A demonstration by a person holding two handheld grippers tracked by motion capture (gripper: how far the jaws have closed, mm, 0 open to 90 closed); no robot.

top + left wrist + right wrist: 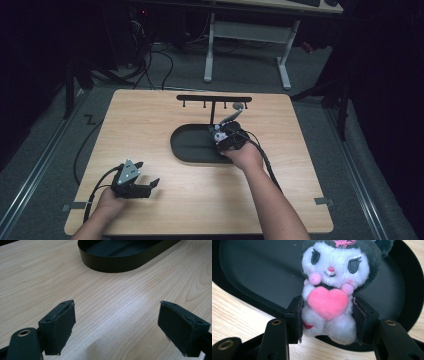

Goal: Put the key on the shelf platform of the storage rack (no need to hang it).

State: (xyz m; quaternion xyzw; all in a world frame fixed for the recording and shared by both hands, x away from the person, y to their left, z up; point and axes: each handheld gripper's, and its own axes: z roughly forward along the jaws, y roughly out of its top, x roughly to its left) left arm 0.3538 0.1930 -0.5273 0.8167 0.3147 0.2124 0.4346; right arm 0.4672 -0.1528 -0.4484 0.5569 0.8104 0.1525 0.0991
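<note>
The soft toy (pixel 329 297) stands upright, head up, face toward the camera on the right claw (pixel 328 320). That claw pinches its body from both sides, just above the near rim of the black tray (pixel 262 277). The tray is bare inside. The left claw (pixel 117 327) is spread wide over the wooden table (pixel 112 302).

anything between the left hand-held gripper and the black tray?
Nothing: bare wood tabletop between the left hand-held gripper, jaws open, and the black tray, seen in the left gripper view and the high view.
</note>
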